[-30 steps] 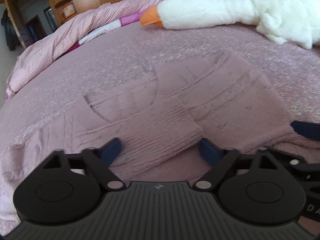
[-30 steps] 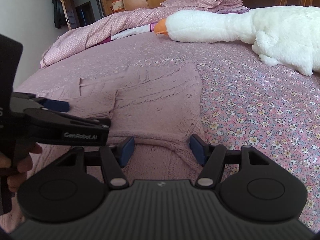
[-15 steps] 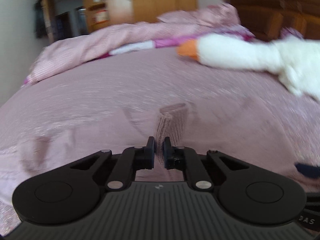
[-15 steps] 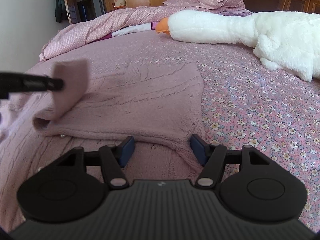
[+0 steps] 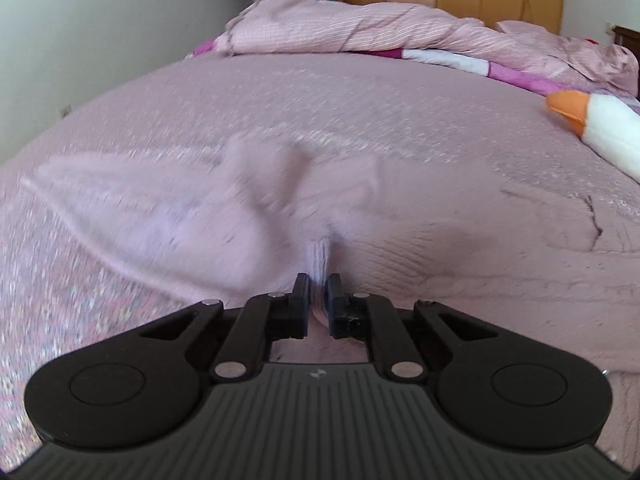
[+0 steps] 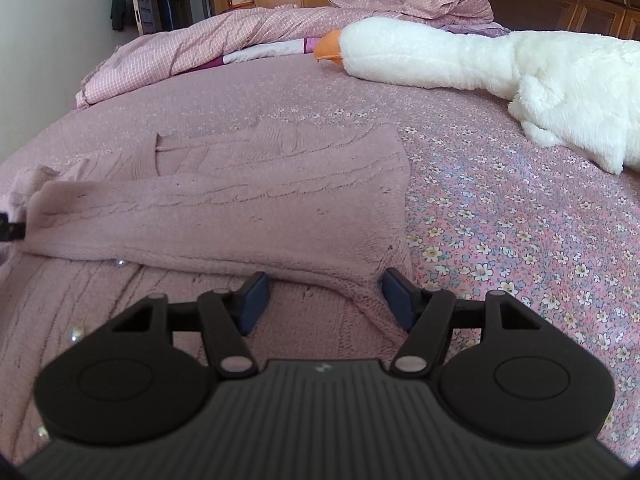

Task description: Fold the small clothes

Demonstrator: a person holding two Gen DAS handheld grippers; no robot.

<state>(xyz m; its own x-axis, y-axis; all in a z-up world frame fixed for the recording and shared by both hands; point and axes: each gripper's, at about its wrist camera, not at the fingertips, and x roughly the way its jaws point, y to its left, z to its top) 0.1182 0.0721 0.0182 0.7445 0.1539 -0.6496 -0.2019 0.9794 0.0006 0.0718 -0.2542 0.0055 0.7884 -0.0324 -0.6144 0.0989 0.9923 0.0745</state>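
A small pink cable-knit sweater (image 6: 248, 200) lies on the flowered bedspread, with one sleeve (image 6: 160, 212) folded across its body from right to left. My left gripper (image 5: 318, 294) is shut on that sleeve's ribbed cuff (image 5: 318, 258), low over the sweater (image 5: 460, 256); the knit ahead of it is blurred. The tip of the left gripper (image 6: 10, 230) shows at the left edge of the right wrist view, at the sleeve's end. My right gripper (image 6: 326, 300) is open, its blue pads either side of the sweater's near hem corner, gripping nothing.
A big white plush goose (image 6: 460, 60) with an orange beak lies across the far right of the bed. A bunched pink checked quilt (image 6: 192, 52) runs along the far edge. Wooden wardrobes and a dark headboard (image 6: 568, 4) stand behind. Bare bedspread (image 6: 500, 220) spreads to the right.
My left gripper shut on the sleeve cuff, lifted it and carried it leftward across the sweater, where the sleeve now lies laid over the body. The right gripper stayed open in place.
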